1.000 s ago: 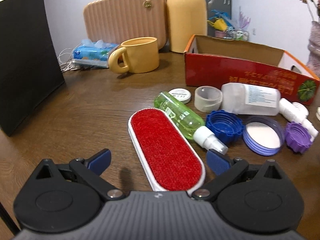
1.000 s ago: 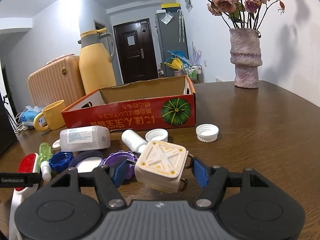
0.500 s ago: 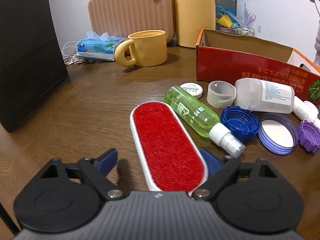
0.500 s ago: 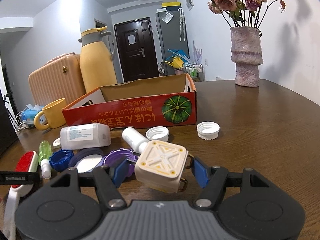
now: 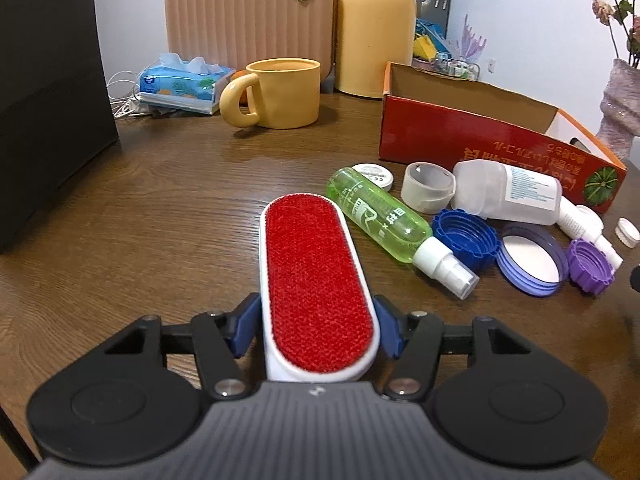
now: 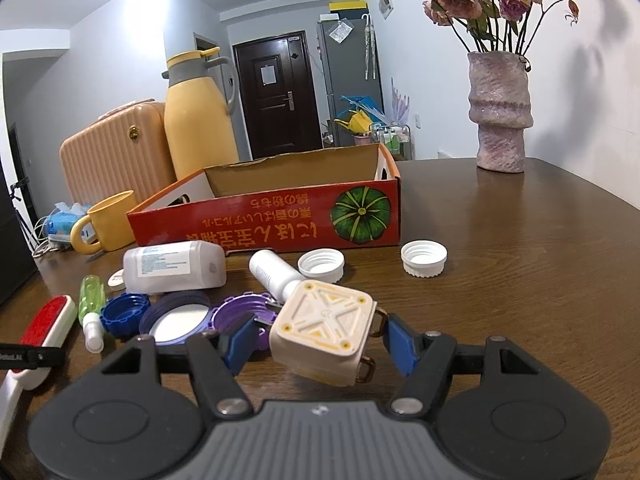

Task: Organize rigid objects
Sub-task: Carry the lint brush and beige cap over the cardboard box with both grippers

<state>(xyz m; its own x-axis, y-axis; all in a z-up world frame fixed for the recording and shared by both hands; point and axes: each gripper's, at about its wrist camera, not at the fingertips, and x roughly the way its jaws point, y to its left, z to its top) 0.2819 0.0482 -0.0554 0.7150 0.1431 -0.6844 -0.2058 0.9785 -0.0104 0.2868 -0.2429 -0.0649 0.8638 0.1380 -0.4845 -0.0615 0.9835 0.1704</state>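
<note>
Jaws of the left gripper (image 5: 318, 330), wide open earlier, have been closing onto the lint brush (image 5: 316, 292); right gripper (image 6: 320, 338) grasps the cream box (image 6: 322, 336).

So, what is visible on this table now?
lint brush: 1, red-white, front
spray bottle: 1, green, beside brush
bottles: 2, white, before box
screw caps: 4, blue, purple, white, near bottles
wide lid: 1, lilac, by caps
tape ring: 1, grey, by box
box: 1, red, middle
mug, flask: 2, yellow, behind
suitcase: 1, peach, behind
tissue pack: 1, blue, behind
vase: 1, pink, far right
square case: 1, cream, in right gripper
left gripper: 1, black, jaws just closed on brush
right gripper: 1, black, shut on case
</note>
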